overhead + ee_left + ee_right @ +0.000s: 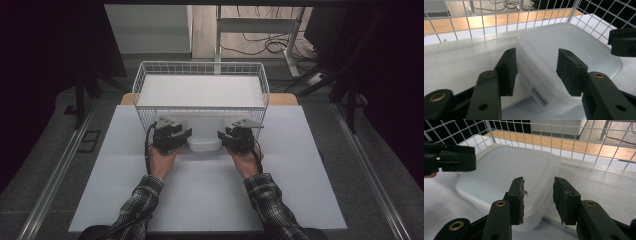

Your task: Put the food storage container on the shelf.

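My left gripper (535, 72) and right gripper (537, 200) both stand spread, each straddling one wall of the plastic tub (204, 144) on the table, against the wire basket (150, 116). It looks light, thin, slippery; I'd pinch each rim gently.

Plaid sleeves (142, 197); black two-jaw tools (172, 135) (brass-coloured rivets), grey three-cornered top plates, black cables

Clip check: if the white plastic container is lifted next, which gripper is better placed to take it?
Neither clearly. The left gripper and right gripper each straddle a side wall of the container, jaws open. A two-handed lift looks likeliest; the right's gap looks narrower.
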